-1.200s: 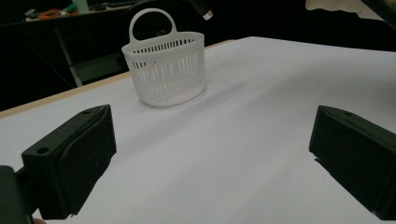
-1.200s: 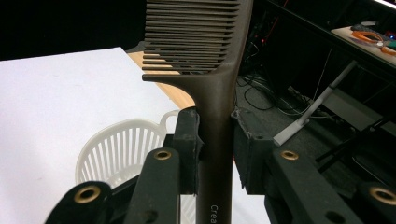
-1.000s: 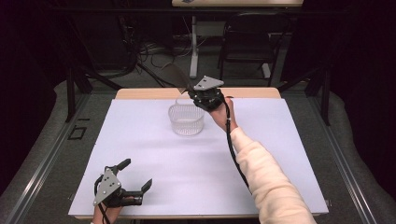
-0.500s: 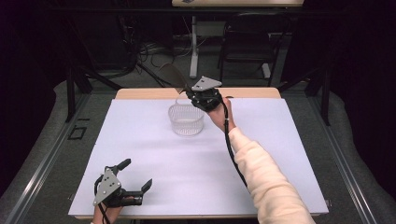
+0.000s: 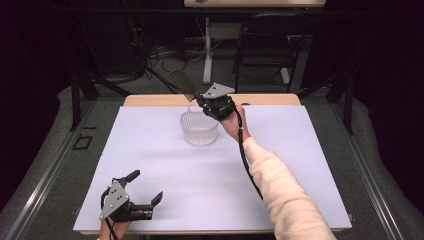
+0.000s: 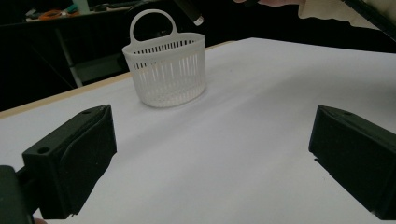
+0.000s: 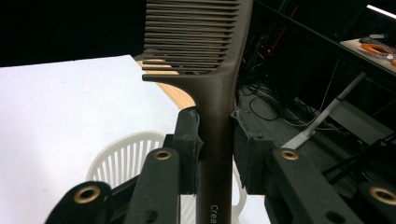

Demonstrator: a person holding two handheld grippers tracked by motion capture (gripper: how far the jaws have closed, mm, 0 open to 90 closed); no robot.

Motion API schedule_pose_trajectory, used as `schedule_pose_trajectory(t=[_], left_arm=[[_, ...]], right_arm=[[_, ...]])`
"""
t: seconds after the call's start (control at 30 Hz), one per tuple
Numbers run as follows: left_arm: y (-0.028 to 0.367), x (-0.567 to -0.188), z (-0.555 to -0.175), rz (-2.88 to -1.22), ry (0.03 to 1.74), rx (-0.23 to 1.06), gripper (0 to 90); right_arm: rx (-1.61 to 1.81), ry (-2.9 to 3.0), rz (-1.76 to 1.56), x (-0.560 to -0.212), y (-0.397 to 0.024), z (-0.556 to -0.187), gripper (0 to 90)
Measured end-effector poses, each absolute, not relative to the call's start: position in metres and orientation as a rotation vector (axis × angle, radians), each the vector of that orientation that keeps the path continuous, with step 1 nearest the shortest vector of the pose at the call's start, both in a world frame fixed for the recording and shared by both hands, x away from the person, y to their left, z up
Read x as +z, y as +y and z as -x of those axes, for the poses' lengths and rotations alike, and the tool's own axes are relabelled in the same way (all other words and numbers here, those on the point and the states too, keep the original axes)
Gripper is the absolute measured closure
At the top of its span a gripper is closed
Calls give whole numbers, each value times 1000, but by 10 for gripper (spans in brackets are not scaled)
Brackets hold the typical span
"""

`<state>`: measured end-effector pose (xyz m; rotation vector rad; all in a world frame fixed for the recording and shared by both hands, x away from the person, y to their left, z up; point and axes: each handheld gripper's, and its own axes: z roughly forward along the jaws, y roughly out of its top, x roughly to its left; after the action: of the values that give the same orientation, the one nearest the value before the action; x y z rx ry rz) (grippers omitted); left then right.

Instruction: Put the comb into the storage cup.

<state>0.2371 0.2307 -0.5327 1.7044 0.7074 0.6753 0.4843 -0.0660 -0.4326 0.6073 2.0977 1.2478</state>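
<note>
A white slotted basket (image 5: 199,128) with a loop handle stands on the white table top (image 5: 150,150) toward the far edge; it is also the basket (image 6: 166,70) in the left gripper view and the basket (image 7: 126,161) below the right jaws. My right gripper (image 5: 200,99) hovers just above the basket's far right rim, shut on the handle of a dark brown comb (image 7: 212,70), whose teeth end points up and away, as the comb (image 5: 181,81) shows from above. My left gripper (image 5: 149,187) rests open near the table's front left corner, nothing between its jaws.
A wooden strip (image 5: 150,100) runs along the table's far edge. Beyond it stand a dark chair (image 5: 262,45), a white post (image 5: 207,50) and loose cables on the floor. A sleeved forearm (image 5: 285,195) crosses the right half of the table.
</note>
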Motion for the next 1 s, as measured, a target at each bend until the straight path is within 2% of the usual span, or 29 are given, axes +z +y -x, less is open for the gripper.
schedule_pose_trajectory(t=[1.0], left_arm=[[231, -533, -237, -1705, 708, 673, 9]], right_arm=[[1256, 2122, -575, -437, -55, -484, 727]])
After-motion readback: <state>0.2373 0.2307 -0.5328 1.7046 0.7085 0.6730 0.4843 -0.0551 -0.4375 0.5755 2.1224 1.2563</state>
